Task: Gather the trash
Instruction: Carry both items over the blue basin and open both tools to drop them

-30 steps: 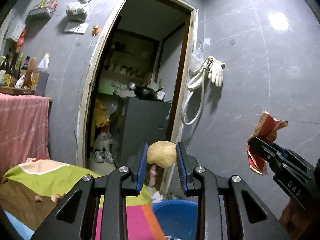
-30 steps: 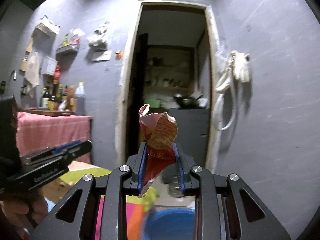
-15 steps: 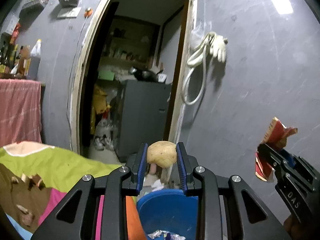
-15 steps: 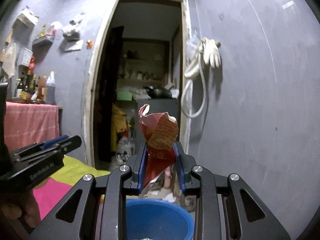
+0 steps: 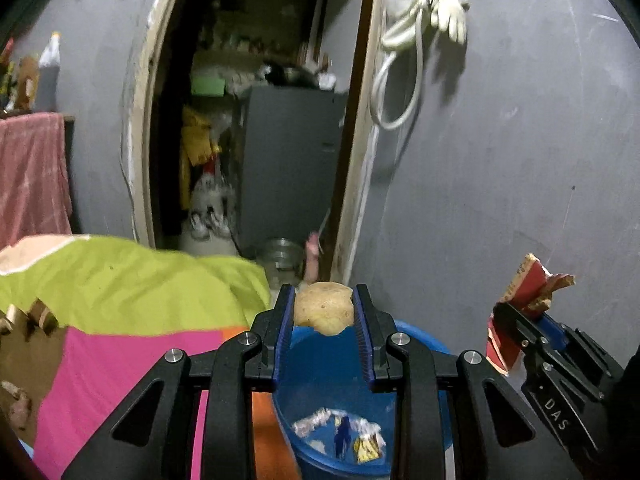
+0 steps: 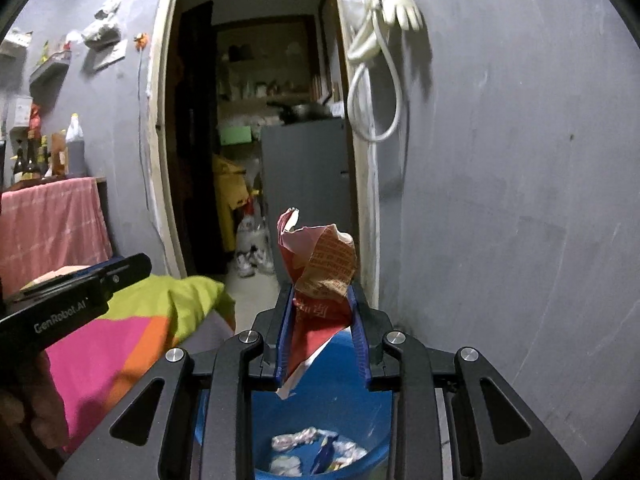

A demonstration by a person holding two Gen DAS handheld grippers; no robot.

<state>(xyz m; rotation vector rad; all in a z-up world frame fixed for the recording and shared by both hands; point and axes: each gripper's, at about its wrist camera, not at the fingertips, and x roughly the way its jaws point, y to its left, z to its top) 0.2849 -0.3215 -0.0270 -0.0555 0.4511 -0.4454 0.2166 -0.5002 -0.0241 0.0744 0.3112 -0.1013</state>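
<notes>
Blue bucket (image 5: 416, 340) beside bright cloth (image 5: 120, 288)

Grey tiled wall (image 6: 500, 200) right. Open doorway (image 6: 256, 120) centre, grey cabinet (image 6: 304, 168) beyond. White hose and glove (image 6: 384, 20) hung beside frame. Pink-draped table (image 6: 52, 224) far left, bottles (image 6: 48, 156) on top.

Right gripper (image 6: 322, 330) at lower centre, blue pads clamped on a crumpled red wrapper (image 6: 320, 280) standing up between them. Below it, a blue bucket (image 6: 340, 400) holding scraps of litter. Left gripper (image 6: 80, 286) entering from the left edge, above a bright green, pink and orange cloth (image 6: 132, 332). Open doorway (image 6: 256, 128) at upper centre; white hose and glove (image 6: 380, 40) hanging on the grey wall, upper right.
</notes>
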